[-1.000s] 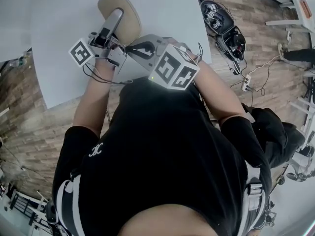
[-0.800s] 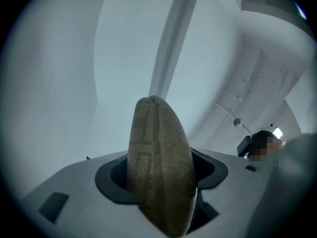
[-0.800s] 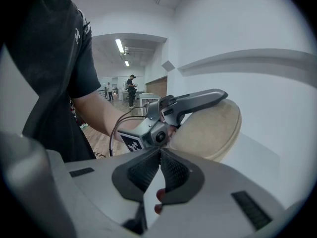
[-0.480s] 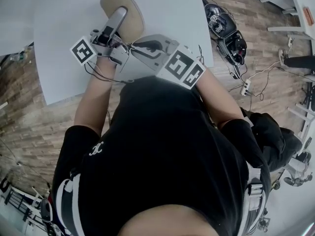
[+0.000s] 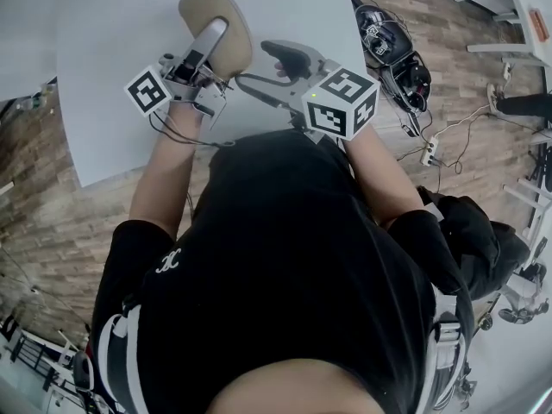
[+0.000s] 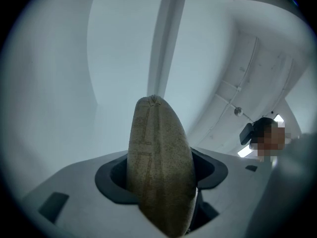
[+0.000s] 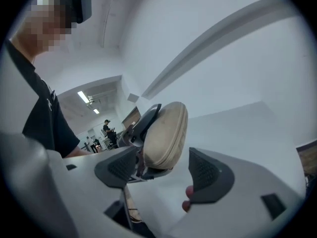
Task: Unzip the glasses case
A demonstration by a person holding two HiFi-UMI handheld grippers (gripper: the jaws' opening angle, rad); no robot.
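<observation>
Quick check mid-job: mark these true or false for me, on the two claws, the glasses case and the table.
1. The left claw grips the tan glasses case. True.
2. The right claw is clamped on the case. False: its jaws have just been opening and stand apart, pressing on nothing; the case lies beyond them.
3. The case is over the white table. True.
4. In the head view, the right claw is left of the case. False: it is to the right of it.

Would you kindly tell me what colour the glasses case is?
Beige, a speckled tan fabric; the case shows best in the left gripper view.
</observation>
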